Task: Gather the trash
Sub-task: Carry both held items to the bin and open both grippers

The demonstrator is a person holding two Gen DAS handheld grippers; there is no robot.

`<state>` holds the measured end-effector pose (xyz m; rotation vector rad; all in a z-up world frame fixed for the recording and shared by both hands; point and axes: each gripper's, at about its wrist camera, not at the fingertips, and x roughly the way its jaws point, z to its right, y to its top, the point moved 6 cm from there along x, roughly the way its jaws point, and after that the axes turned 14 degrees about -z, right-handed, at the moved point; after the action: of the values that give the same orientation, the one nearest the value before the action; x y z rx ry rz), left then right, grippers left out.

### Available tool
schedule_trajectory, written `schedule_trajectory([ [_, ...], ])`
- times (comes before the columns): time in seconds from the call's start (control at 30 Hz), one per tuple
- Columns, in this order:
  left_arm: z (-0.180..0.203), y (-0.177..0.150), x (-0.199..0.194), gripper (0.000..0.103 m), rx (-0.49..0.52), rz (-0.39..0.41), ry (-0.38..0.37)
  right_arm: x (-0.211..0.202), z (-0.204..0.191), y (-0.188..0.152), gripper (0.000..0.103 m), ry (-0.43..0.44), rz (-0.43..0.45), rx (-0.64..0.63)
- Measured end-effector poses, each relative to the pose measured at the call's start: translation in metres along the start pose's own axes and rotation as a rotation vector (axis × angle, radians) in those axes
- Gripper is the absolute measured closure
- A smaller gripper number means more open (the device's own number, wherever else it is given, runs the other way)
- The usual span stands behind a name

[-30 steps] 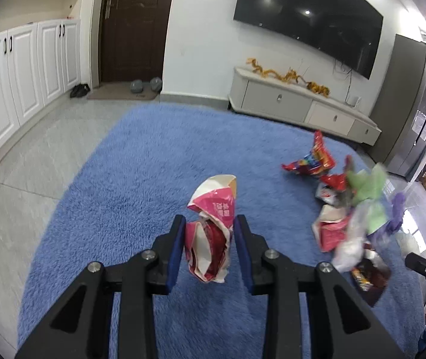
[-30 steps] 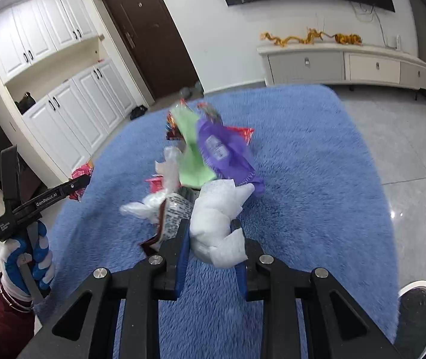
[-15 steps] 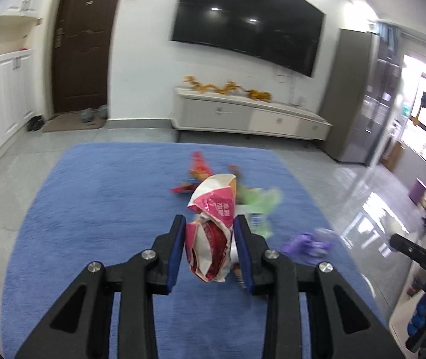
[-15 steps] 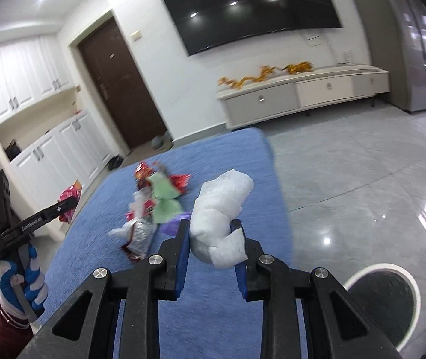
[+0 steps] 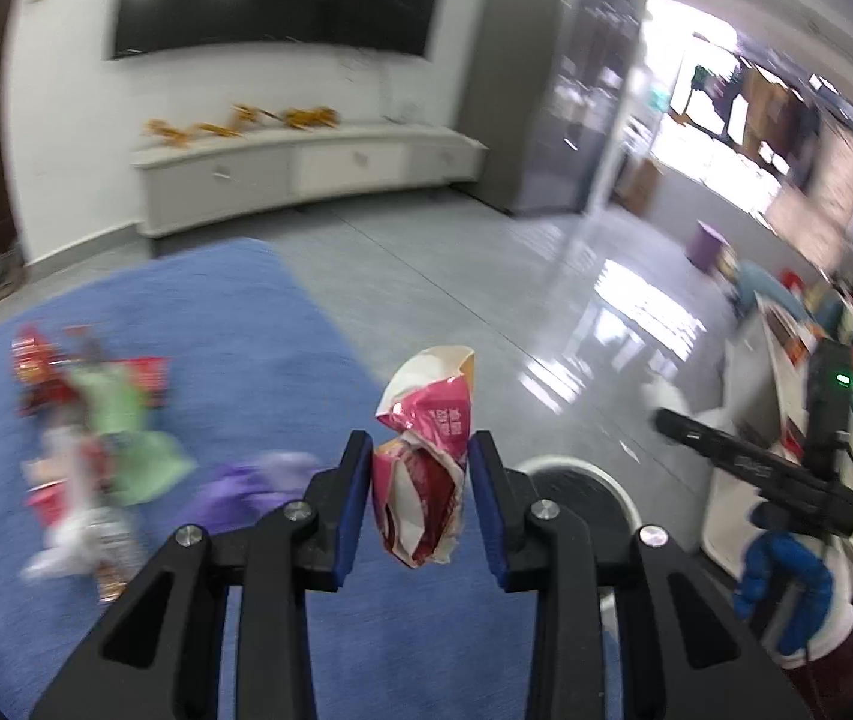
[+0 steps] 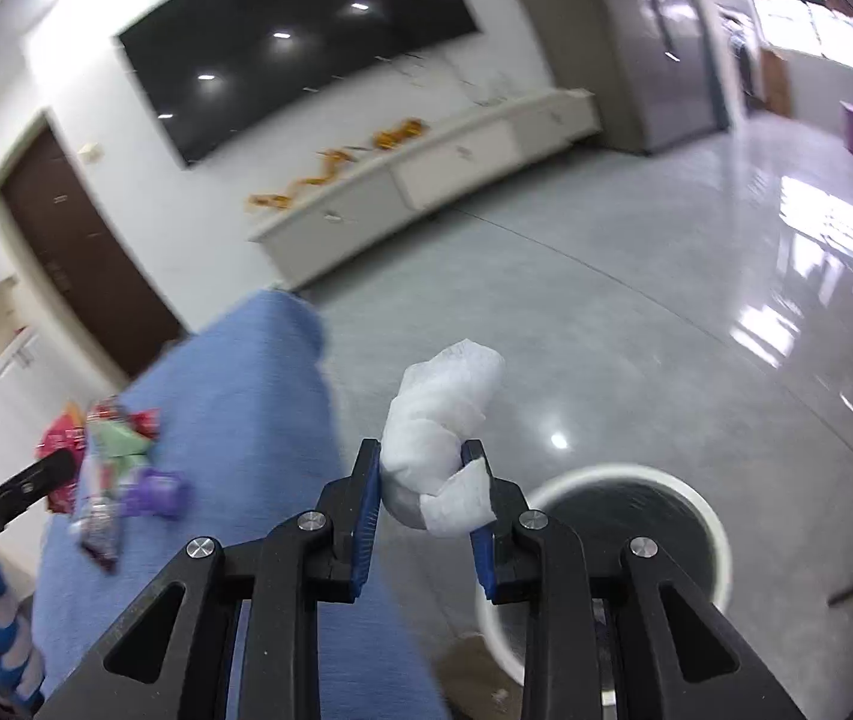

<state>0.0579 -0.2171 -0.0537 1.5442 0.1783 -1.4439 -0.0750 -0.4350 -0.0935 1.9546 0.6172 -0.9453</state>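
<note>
At lower centre of the left wrist view, my left gripper [image 5: 420, 501] is clenched on a crumpled red-and-white snack wrapper [image 5: 423, 462], which stands up between the blue pads. At lower centre of the right wrist view, my right gripper [image 6: 423, 495] grips a wadded white tissue [image 6: 441, 429] the same way. The white-rimmed waste bin [image 6: 720, 540] lies at lower right of that view, on grey tile beside the blue rug [image 6: 234, 420].

Risk, as I judge it: neither load is over the bin mouth yet. Both are light and loosely crumpled, so a release from here would likely drop them on the tile or the rim. Motion blur in both views makes aiming harder.

Differences between views: only the right wrist view shows the bin's dark interior; the left shows just an arc of rim behind its fingers. The left view better shows the remaining litter pile [image 5: 90, 438] at left on the rug, and my gloved right hand [image 5: 786, 588] at lower right.
</note>
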Motion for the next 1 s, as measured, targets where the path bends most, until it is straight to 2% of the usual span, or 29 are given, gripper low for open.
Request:
schedule_trajectory([
  [0.2, 0.075, 0.015, 0.063, 0.071, 0.110, -0.125, -0.081, 0.029, 0.068, -0.013, 0.078, -0.058, -0.080, 0.152],
  [0.37, 0.109, 0.024, 0.104, 0.071, 0.147, -0.197, -0.136, 0.044, 0.111, -0.031, 0.077, -0.077, -0.131, 0.245],
  [0.5, 0.129, 0.027, 0.132, 0.071, 0.142, -0.258, -0.213, 0.054, 0.133, -0.041, 0.077, -0.076, -0.162, 0.302],
  [0.53, 0.131, 0.029, 0.137, 0.071, 0.140, -0.268, -0.227, 0.057, 0.137, -0.041, 0.076, -0.076, -0.170, 0.313],
  [0.57, 0.136, 0.030, 0.143, 0.070, 0.138, -0.282, -0.245, 0.059, 0.140, -0.044, 0.070, -0.080, -0.177, 0.322],
  [0.6, 0.140, 0.031, 0.148, 0.063, 0.135, -0.295, -0.262, 0.061, 0.141, -0.044, 0.063, -0.086, -0.182, 0.329],
  [0.63, 0.143, 0.031, 0.151, 0.050, 0.130, -0.300, -0.274, 0.063, 0.143, -0.044, 0.061, -0.091, -0.186, 0.335],
  [0.7, 0.149, 0.033, 0.156, 0.039, 0.116, -0.300, -0.297, 0.067, 0.148, -0.046, 0.058, -0.097, -0.196, 0.348],
  [0.87, 0.150, 0.033, 0.162, 0.039, 0.111, -0.310, -0.308, 0.069, 0.156, -0.050, 0.057, -0.097, -0.201, 0.380],
  [1.0, 0.152, 0.035, 0.161, 0.039, 0.120, -0.293, -0.280, 0.062, 0.151, -0.047, 0.057, -0.091, -0.178, 0.377],
])
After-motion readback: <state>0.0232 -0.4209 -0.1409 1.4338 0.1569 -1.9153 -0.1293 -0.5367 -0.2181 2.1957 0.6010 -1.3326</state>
